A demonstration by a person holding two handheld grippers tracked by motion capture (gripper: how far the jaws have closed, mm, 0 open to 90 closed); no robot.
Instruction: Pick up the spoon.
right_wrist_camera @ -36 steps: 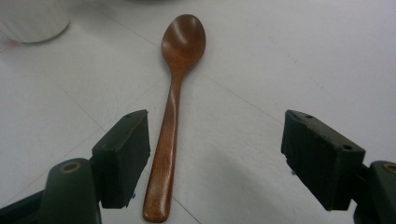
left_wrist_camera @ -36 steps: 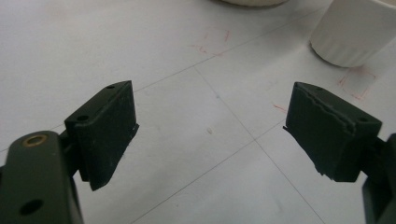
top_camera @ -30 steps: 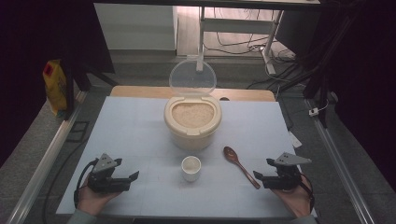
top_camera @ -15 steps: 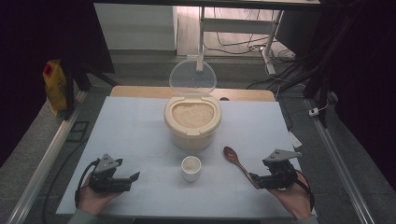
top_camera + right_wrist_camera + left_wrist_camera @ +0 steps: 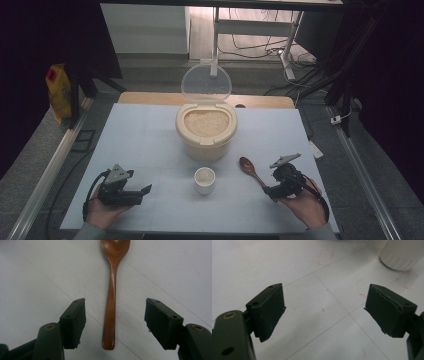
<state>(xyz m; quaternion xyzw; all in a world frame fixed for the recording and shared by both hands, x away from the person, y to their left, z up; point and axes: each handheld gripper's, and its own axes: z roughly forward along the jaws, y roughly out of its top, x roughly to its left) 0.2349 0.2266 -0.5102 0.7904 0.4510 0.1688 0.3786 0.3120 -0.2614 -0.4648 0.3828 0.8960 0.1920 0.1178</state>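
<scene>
White table (image 5: 150, 140) under dark surroundings, cables and a desk frame behind; rice pot (image 5: 206, 131) at centre with its clear lid (image 5: 206, 85) hinged up, small cup (image 5: 204, 180) in front of it, wooden spoon (image 5: 251, 171) lying flat to the cup's right, bowl end toward the pot, handle toward the person.

Step in hand, as I read it: picking up the spoon, presumably to scoop rice into the cup. Right gripper (image 5: 115, 323) is lined up on the handle; its jaws have just been closing, spoon handle (image 5: 110, 315) between them near its tail end, but clear gaps on both sides, so pads not touching; still effectively open, nothing held. In the high view the right gripper (image 5: 270, 189) sits at the handle end, low over the table.

Left gripper (image 5: 324, 312) is wide open over bare table, nothing between the jaws; cup edge (image 5: 400, 255) at upper right of its view; idle at front left (image 5: 142, 192).

Next move calls for: finish closing squarely on the handle; spoon lies flat, so jaws need to be right down at the table to catch the thin handle; grip is near the tail, so expect the bowl end to droop on lift; then lift and carry to the pot.
</scene>
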